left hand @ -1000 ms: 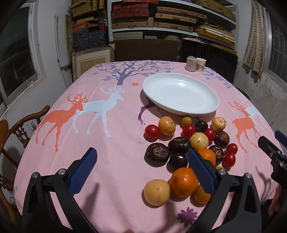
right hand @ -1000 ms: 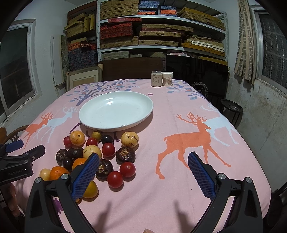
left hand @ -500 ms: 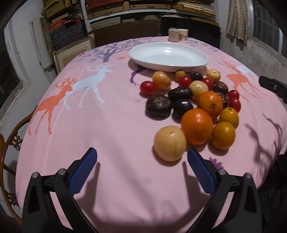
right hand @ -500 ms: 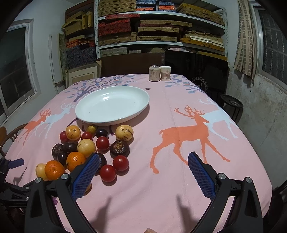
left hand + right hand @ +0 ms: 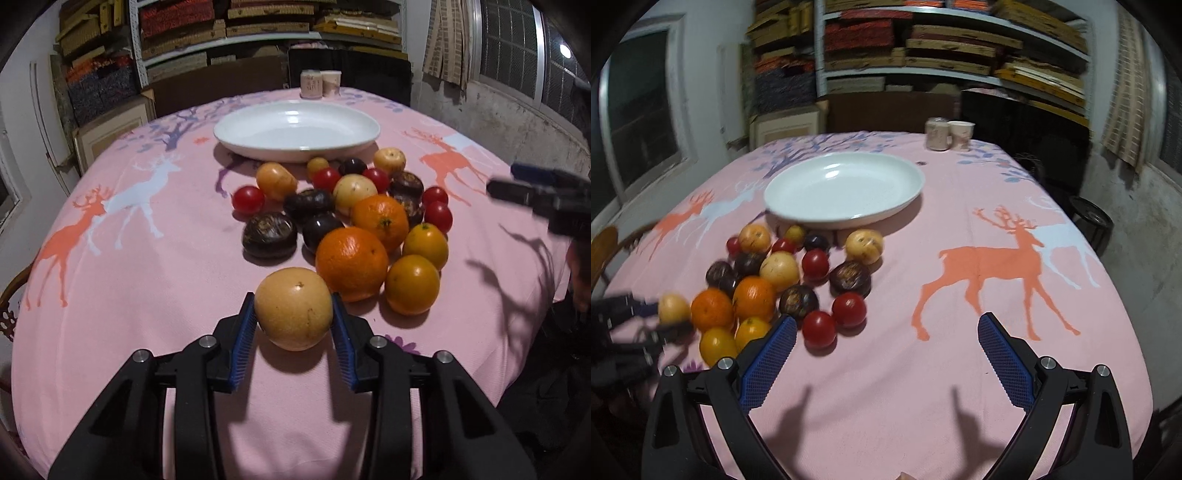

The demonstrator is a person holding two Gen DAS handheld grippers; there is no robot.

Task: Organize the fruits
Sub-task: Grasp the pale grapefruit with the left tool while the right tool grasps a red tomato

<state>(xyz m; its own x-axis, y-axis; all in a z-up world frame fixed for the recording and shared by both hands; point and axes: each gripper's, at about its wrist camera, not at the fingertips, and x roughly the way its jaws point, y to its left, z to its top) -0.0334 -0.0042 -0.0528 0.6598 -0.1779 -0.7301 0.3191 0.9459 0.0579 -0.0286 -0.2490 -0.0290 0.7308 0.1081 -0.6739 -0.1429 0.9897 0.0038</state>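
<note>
Left wrist view: the left gripper point(image 5: 294, 325) points steeply down at the table, and its jaws are closing on a pale yellow round fruit point(image 5: 293, 308); the ribbed blue pads point(image 5: 245, 341) sit against both flanks of that fruit, which rests on the pink tablecloth point(image 5: 147, 295) at the near edge of the fruit cluster. The fruit's skin is matte and finely dimpled, with a small dark stem scar on top. Just beyond it, touching or nearly so, lies a large orange point(image 5: 351, 263) with pebbled peel; a second orange point(image 5: 380, 220) sits behind that one, and two smaller, smooth yellow-orange fruits point(image 5: 412, 284) lie to the right. Farther out are glossy red tomatoes point(image 5: 248, 199), dark wrinkled purple fruits point(image 5: 269, 234) and pale tan ones point(image 5: 354, 189), all loosely bunched. Behind the cluster stands a shallow, glossy white oval plate point(image 5: 258, 144), holding nothing. Right wrist view: the right gripper point(image 5: 886, 341) hangs angled down over bare cloth printed with an orange deer point(image 5: 990, 266), its textured blue pads point(image 5: 768, 363) spread wide with nothing between them; the fruit cluster lies to its left, with one tomato point(image 5: 819, 329) just beside the left pad.
</note>
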